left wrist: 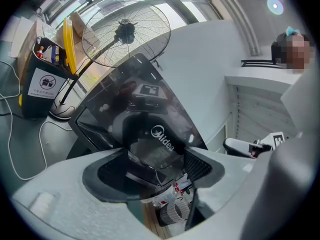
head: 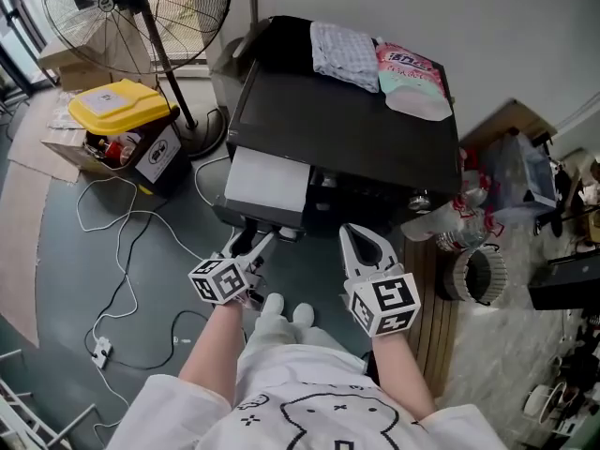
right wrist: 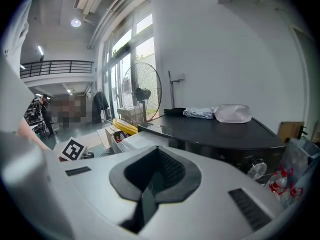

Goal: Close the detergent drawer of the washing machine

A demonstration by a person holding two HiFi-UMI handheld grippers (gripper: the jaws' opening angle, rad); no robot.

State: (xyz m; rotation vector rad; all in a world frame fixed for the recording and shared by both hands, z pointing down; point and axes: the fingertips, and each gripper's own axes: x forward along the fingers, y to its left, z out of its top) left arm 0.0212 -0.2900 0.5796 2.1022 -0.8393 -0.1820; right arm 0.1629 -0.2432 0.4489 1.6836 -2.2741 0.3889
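Observation:
The black washing machine (head: pixel 347 111) stands ahead of me. Its detergent drawer (head: pixel 267 181), light grey on top, is pulled out at the front left. My left gripper (head: pixel 251 242) is at the drawer's dark front panel. In the left gripper view the glossy panel with its logo (left wrist: pixel 160 134) fills the gap of the left gripper (left wrist: pixel 155 176), and both pads lie against it. My right gripper (head: pixel 364 234) hangs shut and empty in front of the machine's middle. In the right gripper view the right gripper (right wrist: pixel 155 184) has its pads together, and the drawer (right wrist: pixel 140 140) shows beyond to the left.
A cloth (head: pixel 345 52) and a pink-and-white bag (head: pixel 412 78) lie on the machine's top. A standing fan (head: pixel 141 7) and a yellow-lidded bin (head: pixel 117 111) are at the left, with cables (head: pixel 122 251) on the floor. Bottles (head: pixel 450 218) and a wooden board (head: pixel 436 326) crowd the right.

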